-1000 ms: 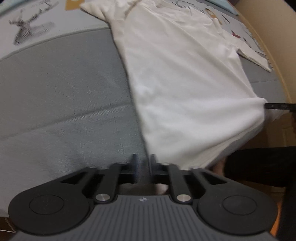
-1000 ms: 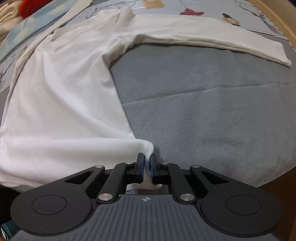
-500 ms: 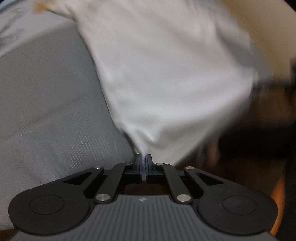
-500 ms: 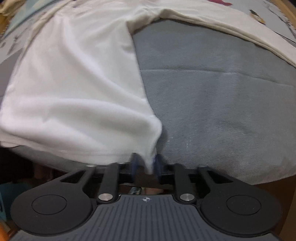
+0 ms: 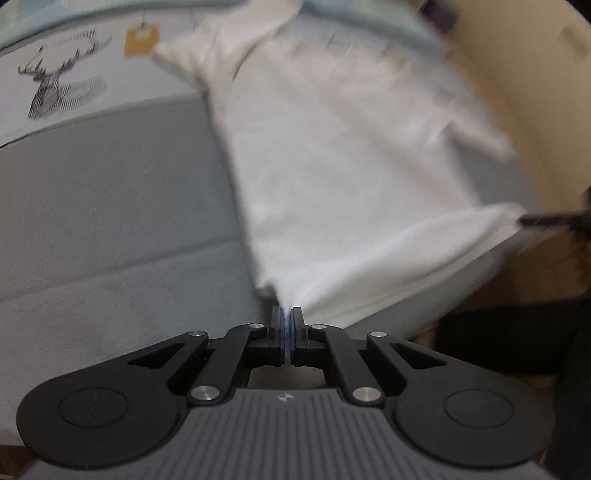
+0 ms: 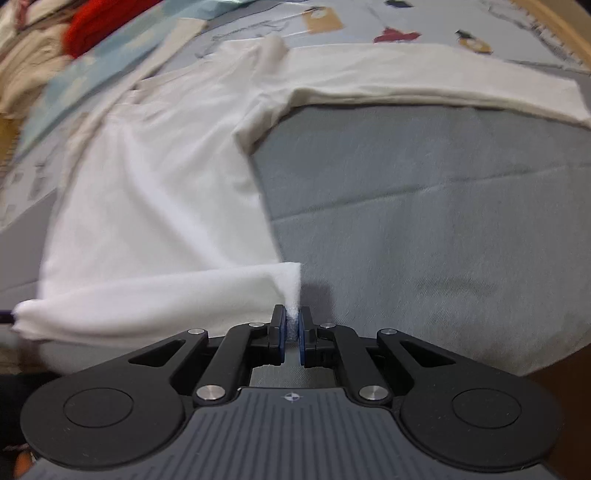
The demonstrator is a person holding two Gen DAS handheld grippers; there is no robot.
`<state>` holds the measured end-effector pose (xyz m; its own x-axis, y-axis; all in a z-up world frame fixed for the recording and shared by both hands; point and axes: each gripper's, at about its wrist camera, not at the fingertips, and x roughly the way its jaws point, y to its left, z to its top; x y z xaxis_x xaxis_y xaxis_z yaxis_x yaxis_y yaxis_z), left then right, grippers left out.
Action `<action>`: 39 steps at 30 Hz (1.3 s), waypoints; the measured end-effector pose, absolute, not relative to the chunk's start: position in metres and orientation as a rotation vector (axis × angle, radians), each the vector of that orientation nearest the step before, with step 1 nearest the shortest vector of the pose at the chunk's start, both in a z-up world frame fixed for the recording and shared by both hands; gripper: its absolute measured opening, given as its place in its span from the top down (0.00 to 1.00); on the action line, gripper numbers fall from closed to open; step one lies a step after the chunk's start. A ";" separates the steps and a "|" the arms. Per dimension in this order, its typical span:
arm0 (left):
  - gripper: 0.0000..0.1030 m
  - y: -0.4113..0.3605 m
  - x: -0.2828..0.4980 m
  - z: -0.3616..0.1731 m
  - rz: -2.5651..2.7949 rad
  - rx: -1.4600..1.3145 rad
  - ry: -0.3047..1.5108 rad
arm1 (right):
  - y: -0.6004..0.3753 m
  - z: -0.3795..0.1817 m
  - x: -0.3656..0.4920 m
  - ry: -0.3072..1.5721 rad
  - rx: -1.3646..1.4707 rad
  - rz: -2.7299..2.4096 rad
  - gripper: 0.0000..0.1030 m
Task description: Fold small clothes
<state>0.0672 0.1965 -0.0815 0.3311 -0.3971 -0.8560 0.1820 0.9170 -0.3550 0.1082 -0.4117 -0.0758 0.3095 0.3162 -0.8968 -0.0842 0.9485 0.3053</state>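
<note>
A white long-sleeved shirt point(image 5: 351, 177) lies on a grey mat, its hem toward me. My left gripper point(image 5: 286, 314) is shut on the hem's left corner and holds it lifted. My right gripper point(image 6: 291, 317) is shut on the hem's right corner of the shirt point(image 6: 155, 206), also lifted, so the hem edge curls up between them. The right gripper's tip point(image 5: 546, 220) shows at the right edge of the left wrist view. One sleeve point(image 6: 443, 85) lies stretched out to the right.
The grey mat point(image 6: 424, 221) lies on a printed sheet with a deer drawing point(image 5: 55, 88). A red cloth point(image 6: 99, 26) and a beige one lie at the far left. The mat's near edge drops off just before the grippers.
Both grippers have lifted the hem corners and carried them forward over the shirt. The hem now stands off the mat. The views are blurred by motion.
</note>
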 end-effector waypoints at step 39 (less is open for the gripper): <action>0.99 0.135 0.073 -0.159 -0.434 0.166 1.390 | -0.356 -0.116 0.106 1.316 -0.199 0.255 0.73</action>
<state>0.0728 0.1345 -0.1593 0.1163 -0.1987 -0.9731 0.3906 0.9100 -0.1391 0.1055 -0.3559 -0.1159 0.2310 0.0713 -0.9704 -0.2957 0.9553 -0.0002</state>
